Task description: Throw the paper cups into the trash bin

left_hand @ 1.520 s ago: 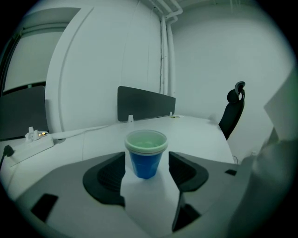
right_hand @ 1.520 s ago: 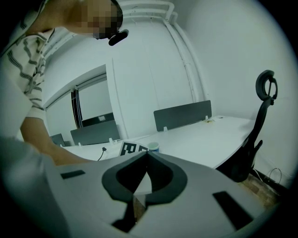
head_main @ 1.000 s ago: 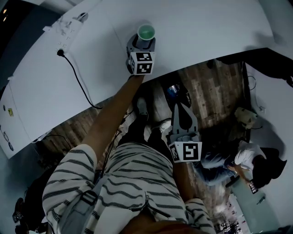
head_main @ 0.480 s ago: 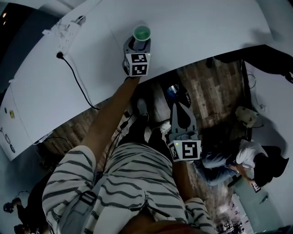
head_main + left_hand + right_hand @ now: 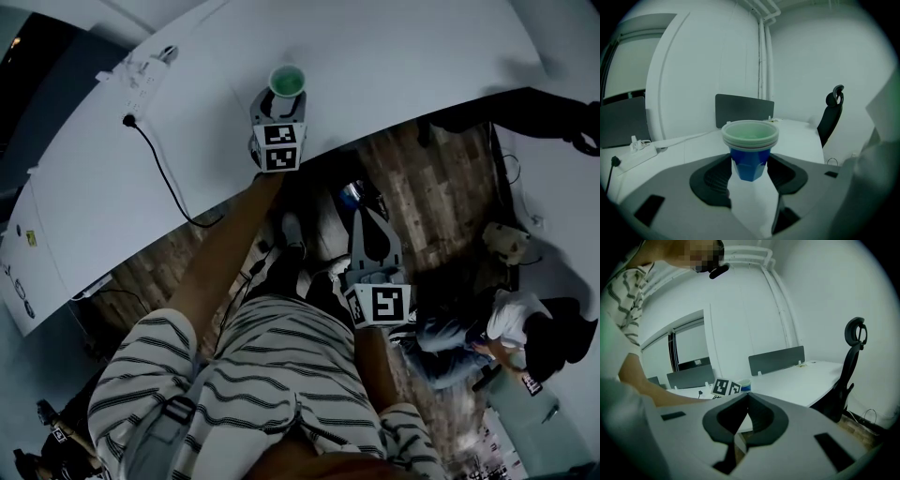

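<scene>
A stack of blue paper cups (image 5: 287,81) with white rims stands near the front edge of the white table (image 5: 403,56). My left gripper (image 5: 278,96) reaches over that edge, one jaw on each side of the cups. In the left gripper view both dark pads (image 5: 715,176) press against the blue wall of the cups (image 5: 750,140), so my left gripper (image 5: 749,165) is shut on them. My right gripper (image 5: 367,216) hangs below the table's edge over the wooden floor. Its jaws meet at the tips and hold nothing (image 5: 747,397). The cups (image 5: 745,384) also show far off in the right gripper view.
A power strip (image 5: 141,67) with a black cable (image 5: 159,169) lies on the table's left part. A black office chair (image 5: 832,112) and a dark partition panel (image 5: 743,110) stand beyond the table. A small round blue thing (image 5: 354,193) sits on the floor under the table's edge. A person (image 5: 506,328) crouches at lower right.
The left gripper and the cups between its jaws have shifted slightly left and down in the head view, staying together. The right gripper has not moved.
</scene>
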`<state>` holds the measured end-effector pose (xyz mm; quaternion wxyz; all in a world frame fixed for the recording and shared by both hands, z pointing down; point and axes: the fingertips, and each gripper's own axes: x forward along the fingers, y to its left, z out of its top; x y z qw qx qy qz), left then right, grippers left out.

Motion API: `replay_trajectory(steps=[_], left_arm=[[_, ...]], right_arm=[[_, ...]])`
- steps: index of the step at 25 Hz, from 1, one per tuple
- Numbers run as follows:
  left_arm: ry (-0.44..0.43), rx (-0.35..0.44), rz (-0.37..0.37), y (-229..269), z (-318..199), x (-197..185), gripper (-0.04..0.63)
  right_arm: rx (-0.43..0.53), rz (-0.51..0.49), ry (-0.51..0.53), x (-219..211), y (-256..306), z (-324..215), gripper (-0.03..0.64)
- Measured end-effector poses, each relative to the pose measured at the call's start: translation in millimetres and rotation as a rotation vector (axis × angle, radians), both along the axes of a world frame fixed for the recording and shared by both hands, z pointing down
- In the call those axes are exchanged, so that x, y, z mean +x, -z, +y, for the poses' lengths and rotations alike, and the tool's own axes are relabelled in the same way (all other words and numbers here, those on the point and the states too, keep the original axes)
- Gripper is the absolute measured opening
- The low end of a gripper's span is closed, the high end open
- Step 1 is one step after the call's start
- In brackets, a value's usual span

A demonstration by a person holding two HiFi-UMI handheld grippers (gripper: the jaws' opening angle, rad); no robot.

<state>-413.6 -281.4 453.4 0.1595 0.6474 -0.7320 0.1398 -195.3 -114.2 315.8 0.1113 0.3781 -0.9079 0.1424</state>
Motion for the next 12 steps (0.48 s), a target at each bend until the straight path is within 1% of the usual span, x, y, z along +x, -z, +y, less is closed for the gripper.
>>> replay_trajectory(steps=[6,12], left_arm=[[-0.017,0.032,-0.005,33,13,25,0.256],[-0.045,0.054,-0.026,62,26,56,0.256]], right_arm=[[0.033,-0.021,-0.027,22,17,1,0.011],[0.063,-0.034,-0.047,47,35,3,0.011]])
